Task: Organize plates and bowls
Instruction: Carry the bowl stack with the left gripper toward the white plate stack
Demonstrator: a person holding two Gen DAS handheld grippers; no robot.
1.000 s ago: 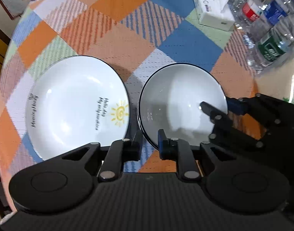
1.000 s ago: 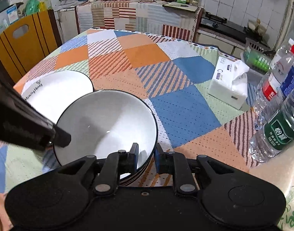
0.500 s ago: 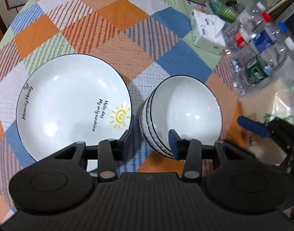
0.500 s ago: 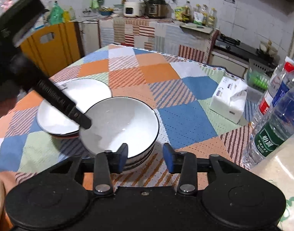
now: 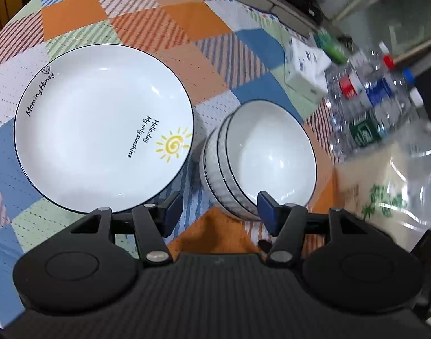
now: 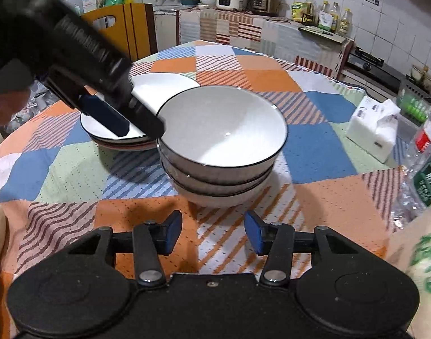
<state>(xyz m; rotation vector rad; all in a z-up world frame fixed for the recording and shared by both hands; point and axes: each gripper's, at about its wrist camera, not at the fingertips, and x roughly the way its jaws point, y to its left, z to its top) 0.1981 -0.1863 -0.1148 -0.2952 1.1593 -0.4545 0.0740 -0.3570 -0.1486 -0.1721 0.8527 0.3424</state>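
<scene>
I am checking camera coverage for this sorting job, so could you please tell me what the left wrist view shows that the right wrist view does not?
Only the left wrist view shows the top plate's face, with its sun drawing and lettering.

Only the right wrist view shows the kitchen counter behind, the yellow chair, the plates stacked from the side, and the left gripper with its jaws opening and empty, in front of the plates.

Both show the stack of bowls, the tissue pack, the water bottles and the patchwork tablecloth.

left tongs (image 5: 218,212) | right tongs (image 6: 213,231) | both released bowl stack (image 6: 222,152), opening, drawn back
</scene>
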